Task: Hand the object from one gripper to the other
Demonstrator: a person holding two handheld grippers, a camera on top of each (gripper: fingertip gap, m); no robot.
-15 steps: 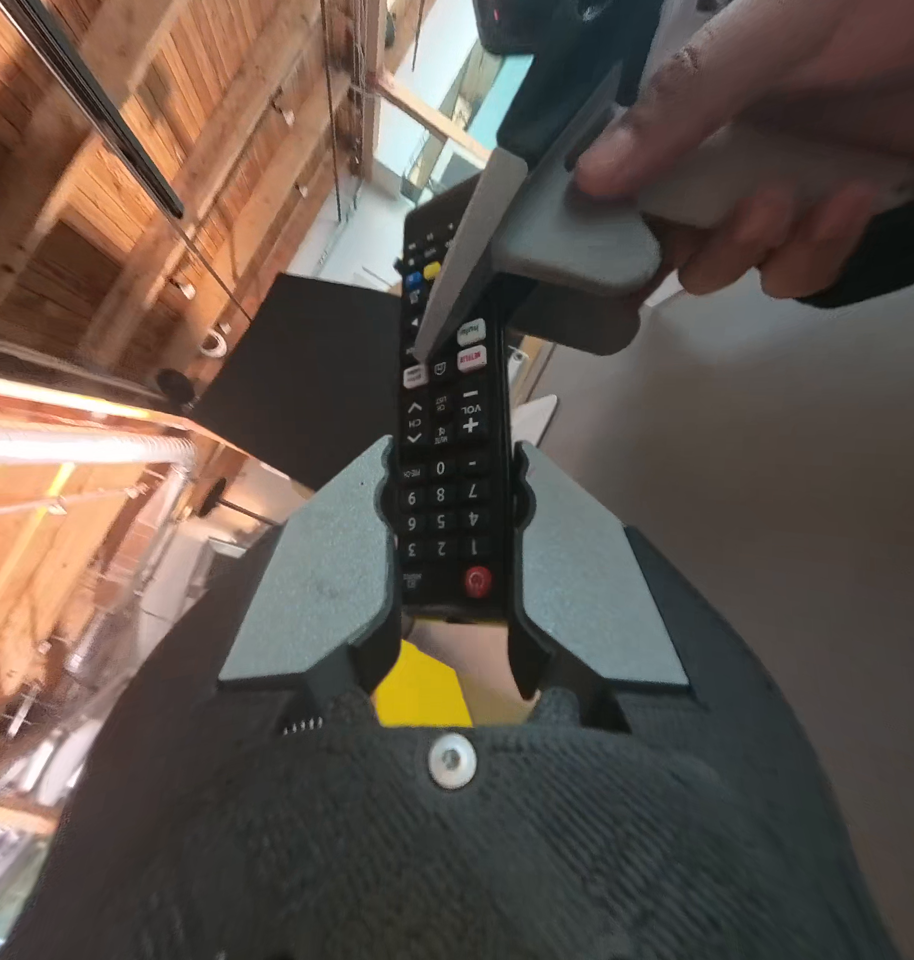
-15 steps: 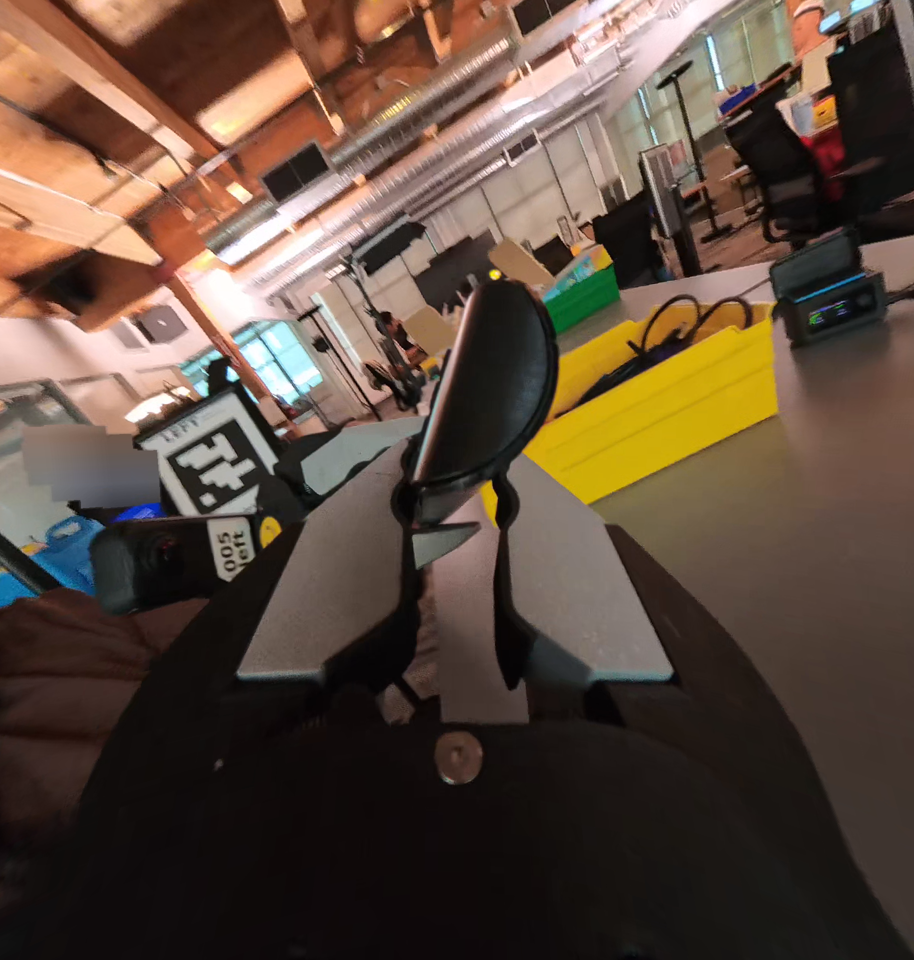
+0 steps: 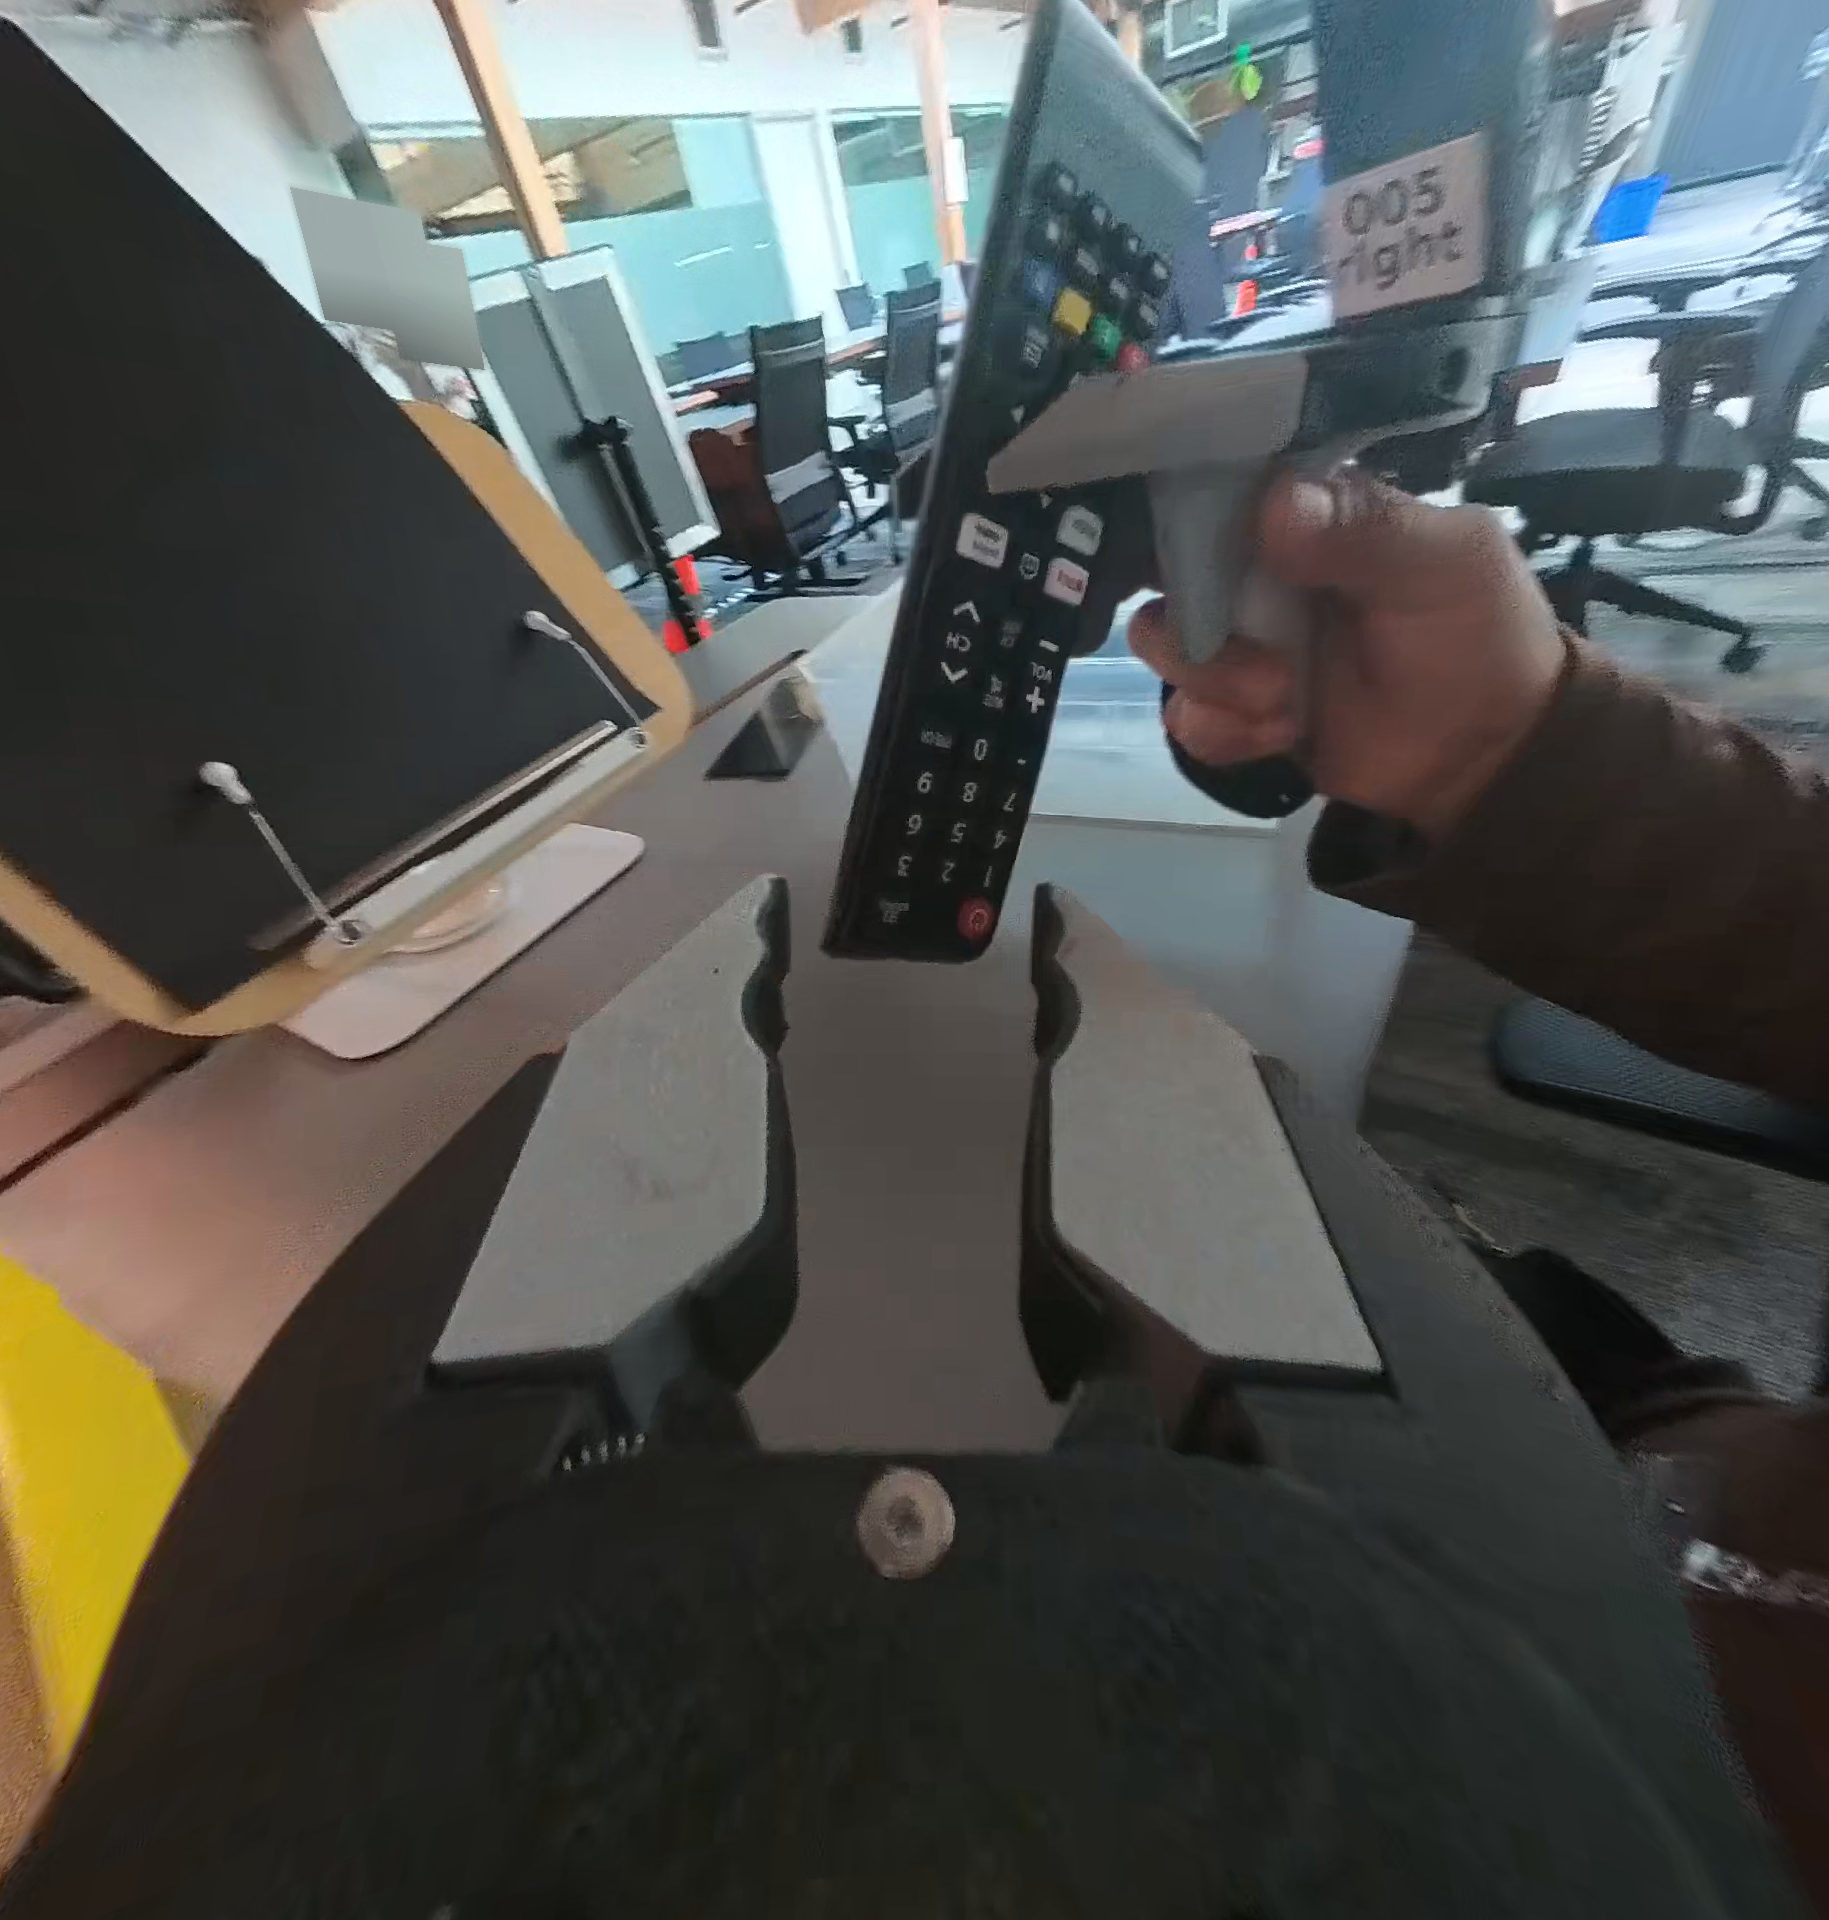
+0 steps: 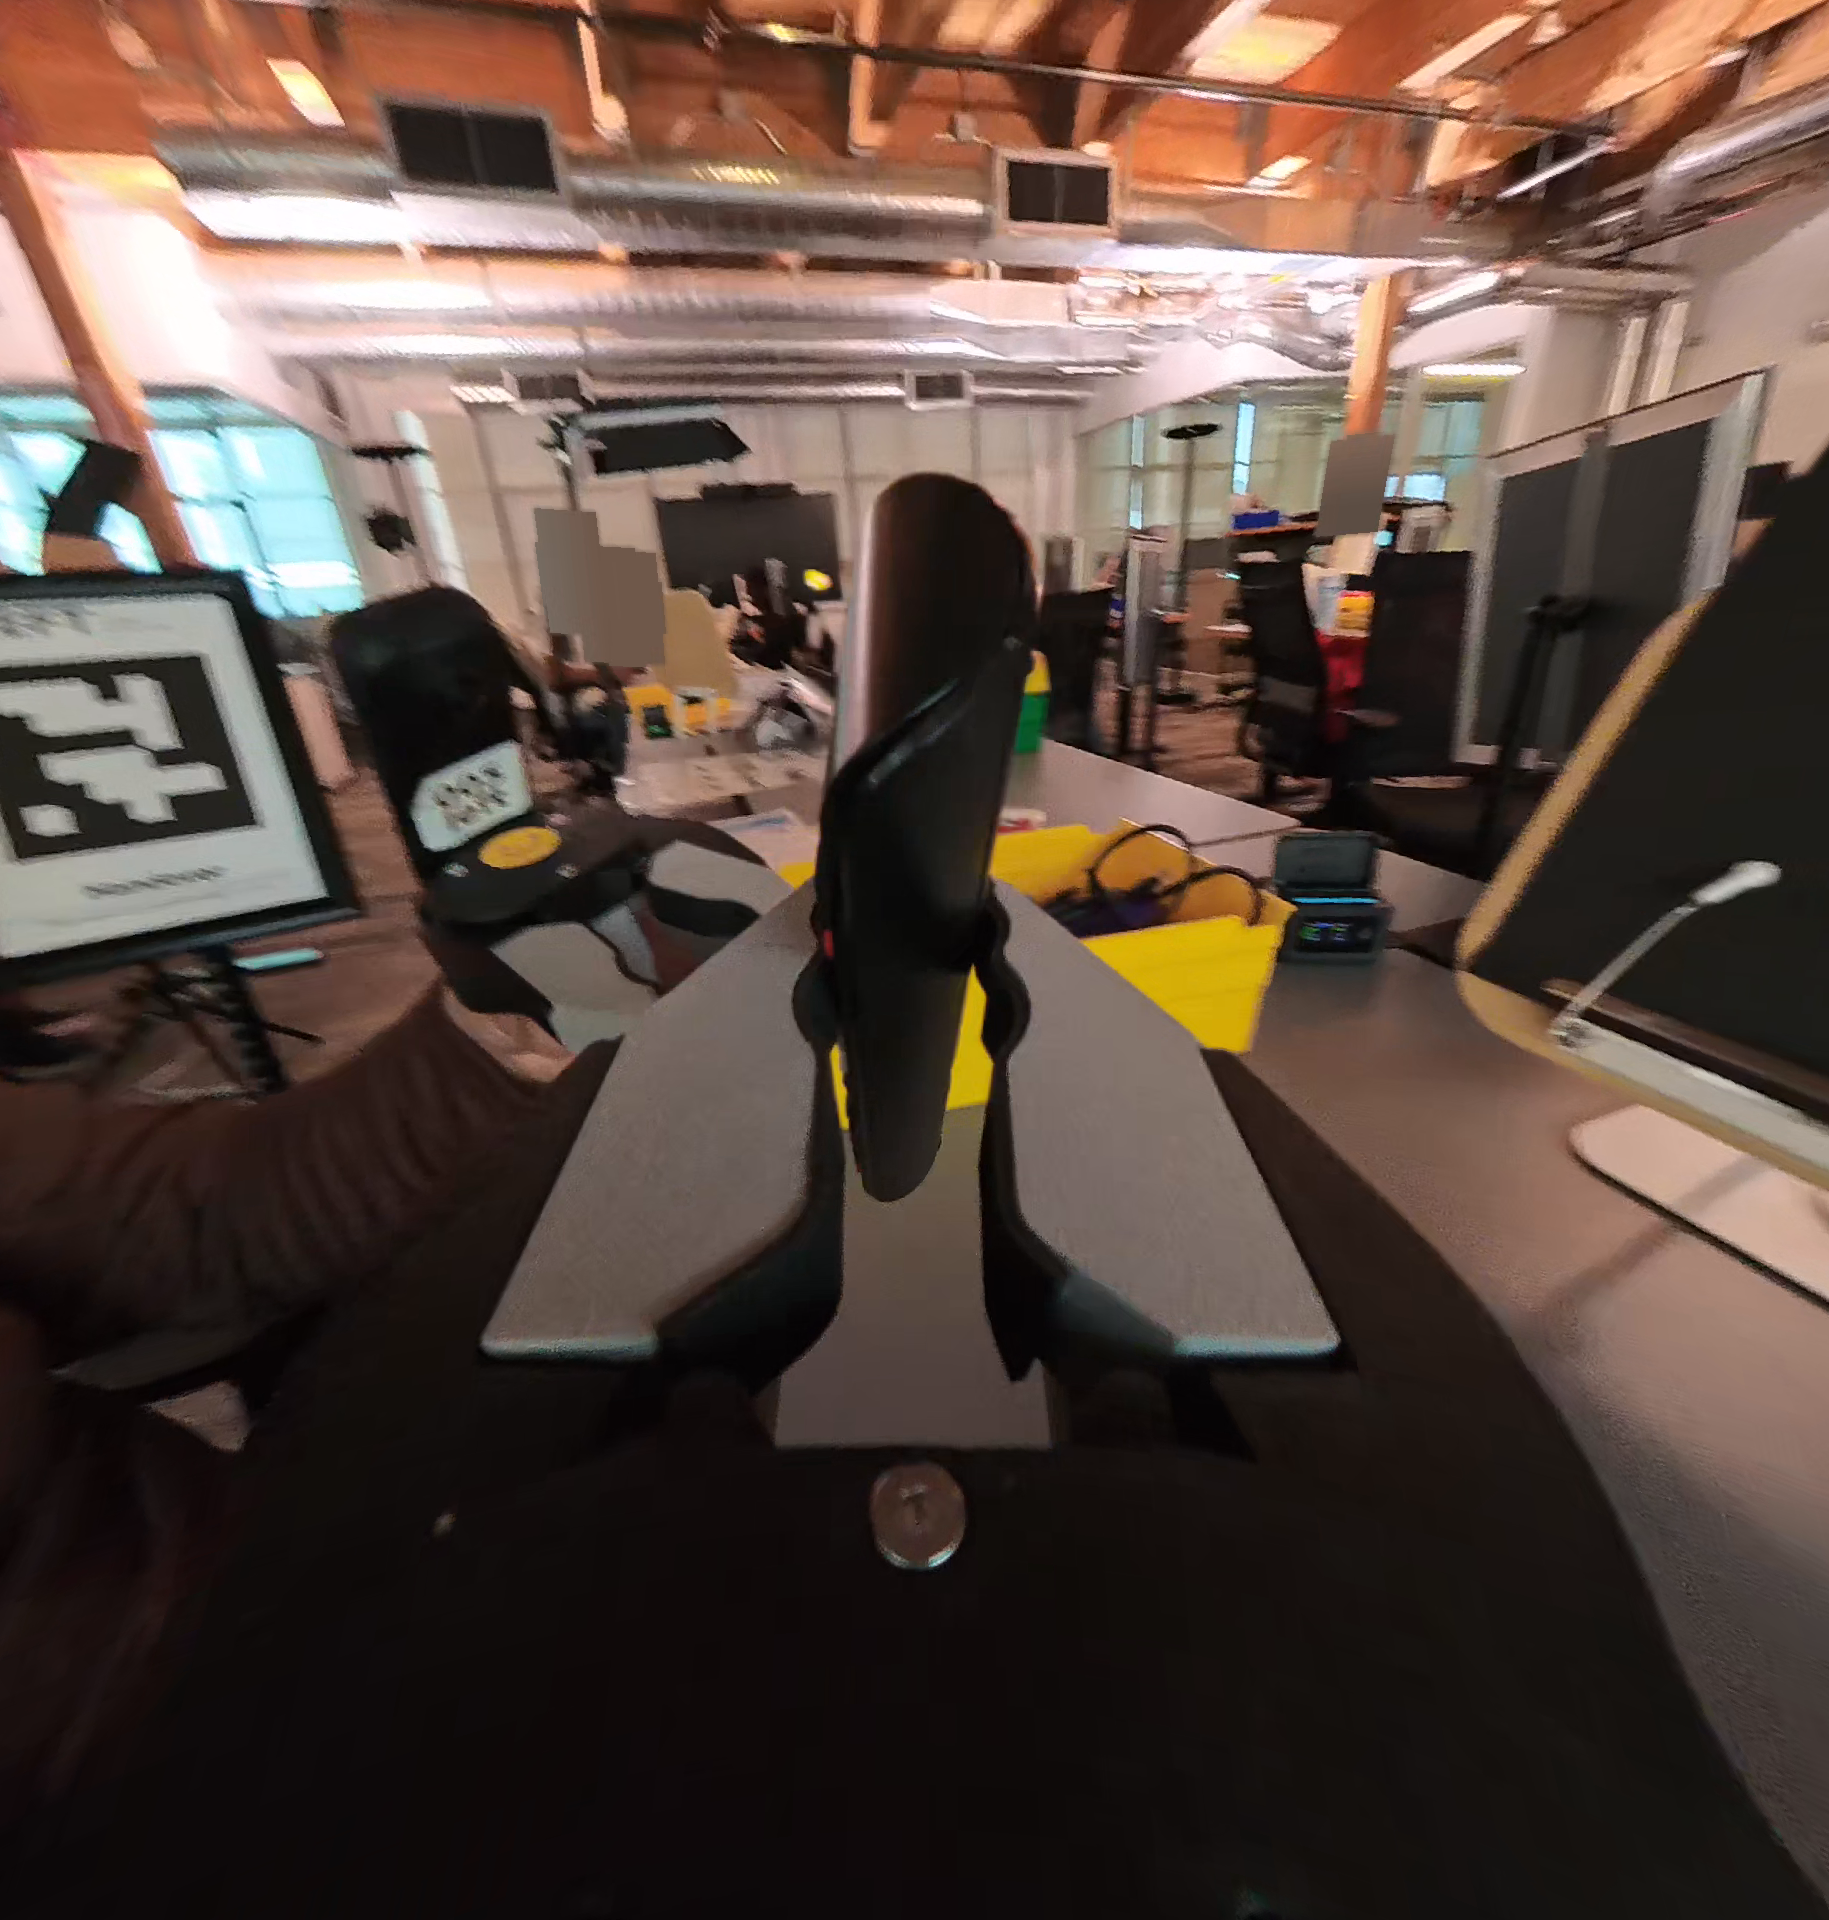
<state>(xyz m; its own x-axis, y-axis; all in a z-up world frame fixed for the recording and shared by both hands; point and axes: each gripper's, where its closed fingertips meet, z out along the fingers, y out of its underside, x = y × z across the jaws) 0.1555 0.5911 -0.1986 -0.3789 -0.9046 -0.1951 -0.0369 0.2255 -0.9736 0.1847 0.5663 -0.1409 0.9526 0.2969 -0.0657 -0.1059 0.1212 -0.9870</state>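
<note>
A black TV remote (image 3: 951, 727) hangs upright in the air, buttons toward me in the left wrist view. My right gripper (image 3: 1014, 457), held by a hand, is shut across its middle. My left gripper (image 3: 910, 935) is open and empty. The remote's lower end is just past its fingertips and touches neither finger. In the right wrist view, my right gripper (image 4: 910, 977) is shut on the remote (image 4: 931, 779), which stands up between the jaws. The left gripper (image 4: 640, 935) shows at the left, lower down, below its black-and-white tag.
A grey table (image 4: 1512, 1299) lies below. A yellow bin (image 4: 1180, 966) with cables stands at its far side and shows at the left edge of the left wrist view (image 3: 48, 1455). A black board on a stand (image 3: 214, 571) is at the left. Office chairs (image 3: 1616, 468) stand beyond. Tip to tip, the grippers are about 7 cm apart.
My left gripper has opened and let go of the remote. The right gripper alone now holds it, and its lower end has come out from between the left fingers. Both views have swung.
</note>
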